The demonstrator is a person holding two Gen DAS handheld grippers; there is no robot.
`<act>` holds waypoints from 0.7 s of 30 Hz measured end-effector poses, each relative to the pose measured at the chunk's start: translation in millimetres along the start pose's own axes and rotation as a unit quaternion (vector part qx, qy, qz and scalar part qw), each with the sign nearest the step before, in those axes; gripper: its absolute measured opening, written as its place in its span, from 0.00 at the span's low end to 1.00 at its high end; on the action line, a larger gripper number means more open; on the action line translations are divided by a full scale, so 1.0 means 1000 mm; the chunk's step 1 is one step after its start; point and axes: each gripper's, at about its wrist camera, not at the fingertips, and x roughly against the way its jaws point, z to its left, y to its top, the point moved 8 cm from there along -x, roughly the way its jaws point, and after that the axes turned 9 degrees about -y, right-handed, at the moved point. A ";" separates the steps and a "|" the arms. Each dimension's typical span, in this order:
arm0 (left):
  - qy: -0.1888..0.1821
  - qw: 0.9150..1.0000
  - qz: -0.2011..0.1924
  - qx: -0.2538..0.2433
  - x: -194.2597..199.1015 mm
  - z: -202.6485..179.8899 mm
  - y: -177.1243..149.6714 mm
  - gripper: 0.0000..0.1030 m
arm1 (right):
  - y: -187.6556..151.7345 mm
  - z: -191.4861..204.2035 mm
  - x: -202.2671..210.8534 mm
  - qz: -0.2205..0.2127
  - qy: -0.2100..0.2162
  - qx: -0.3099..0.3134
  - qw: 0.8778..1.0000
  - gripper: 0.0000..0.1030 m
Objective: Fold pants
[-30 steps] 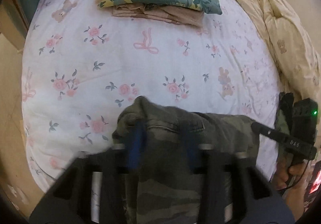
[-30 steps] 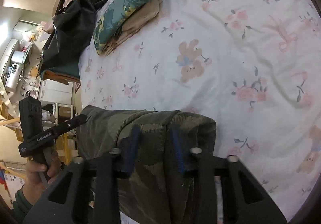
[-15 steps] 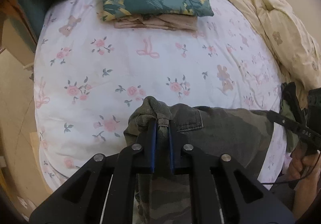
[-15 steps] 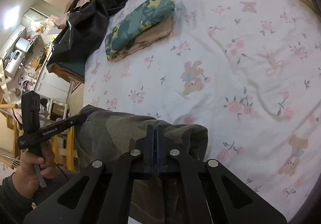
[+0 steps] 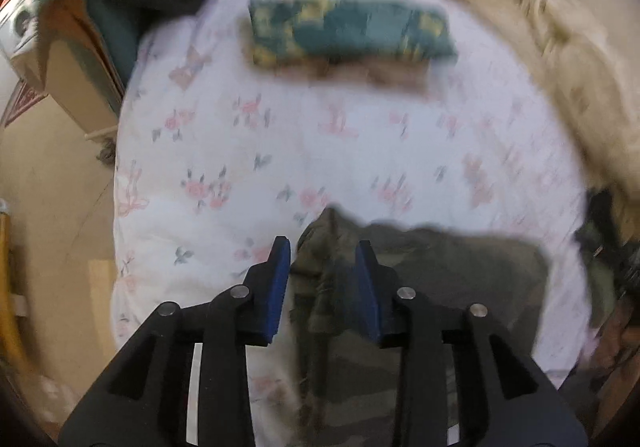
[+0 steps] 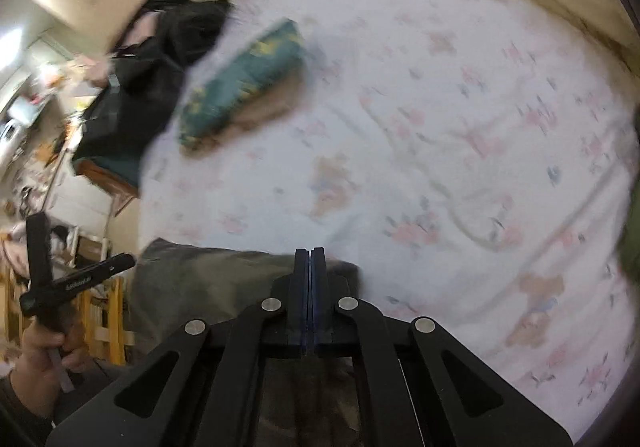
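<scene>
Nearest, the camouflage pants are draped over the bed's near edge. The left hand-held gripper is seen spread about a bunched corner, where half a second ago it was pinched; the right hand-held gripper is pressed together on the fabric. A fold appears under way; a regrasp by the left is called for. Farther off, folded clothes are stacked.

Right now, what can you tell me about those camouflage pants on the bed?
The camouflage pants are olive-green with darker blotches, in a thick woven-looking cloth. They lie bunched on the near edge of the flowered bed sheet, one end humped into a peak. The left gripper is open, its blue pads either side of that peak. The right gripper is shut over the other end; whether cloth is pinched is hidden. Blur hides finer detail.
</scene>
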 end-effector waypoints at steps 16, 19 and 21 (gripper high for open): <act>0.007 0.997 0.068 -0.026 -0.038 -0.006 -0.056 0.55 | -0.029 -0.040 -0.062 0.078 -0.111 -0.021 0.991 0.01; -0.003 0.999 0.036 -0.021 -0.022 -0.010 -0.053 0.53 | -0.010 -0.004 -0.036 0.017 -0.057 0.000 0.998 0.01; -0.001 0.999 0.014 -0.045 -0.015 -0.021 -0.052 0.53 | -0.004 0.028 -0.034 0.006 -0.017 0.024 1.000 0.01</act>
